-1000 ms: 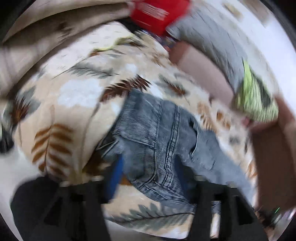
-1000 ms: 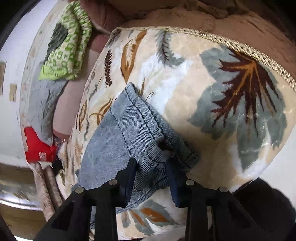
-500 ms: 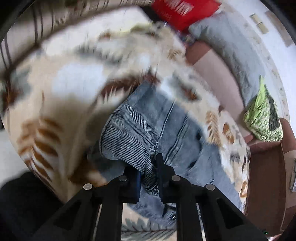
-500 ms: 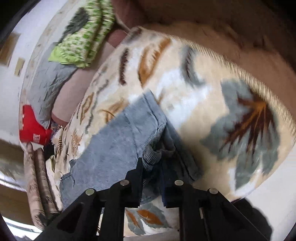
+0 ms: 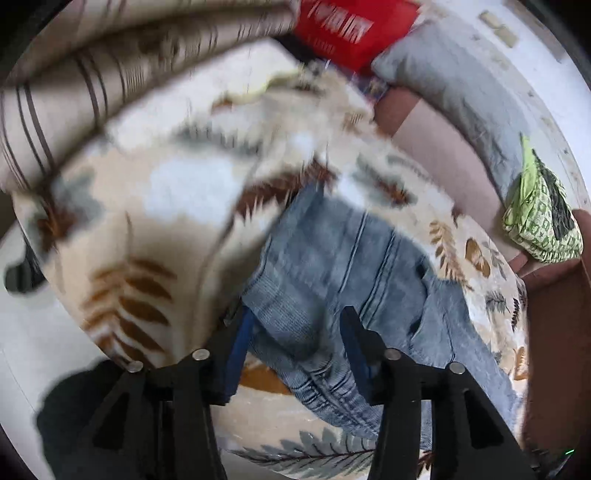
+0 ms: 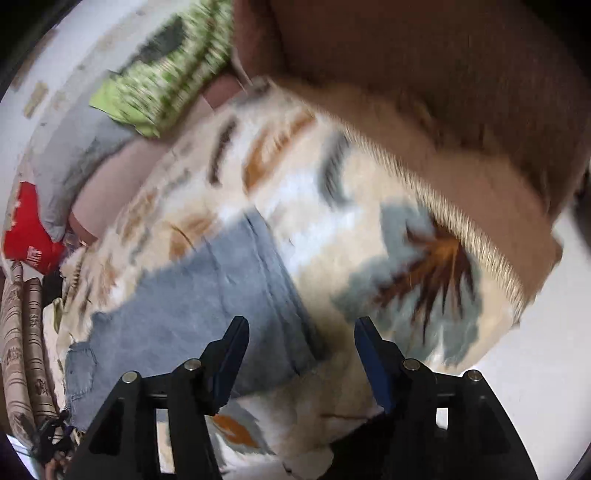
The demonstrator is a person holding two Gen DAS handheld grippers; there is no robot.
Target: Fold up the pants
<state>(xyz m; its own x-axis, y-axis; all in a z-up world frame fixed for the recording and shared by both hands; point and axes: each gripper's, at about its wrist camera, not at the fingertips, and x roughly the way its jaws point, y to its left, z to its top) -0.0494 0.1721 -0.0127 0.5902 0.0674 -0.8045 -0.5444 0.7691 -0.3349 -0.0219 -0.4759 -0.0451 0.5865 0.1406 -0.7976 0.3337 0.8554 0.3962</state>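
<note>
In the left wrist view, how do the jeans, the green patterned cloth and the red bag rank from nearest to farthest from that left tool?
1. Jeans: right at the open left tool, between its fingers.
2. Green patterned cloth: far right, past the leaf-print blanket.
3. Red bag: top, at the far end beside the grey pillow.

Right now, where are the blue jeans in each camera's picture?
Left wrist view: the jeans lie centre to lower right, on the leaf-print blanket.
Right wrist view: the jeans lie centre-left, on the same blanket.
Shared landmark: the green patterned cloth, right edge in the left view, top left in the right view.
</note>
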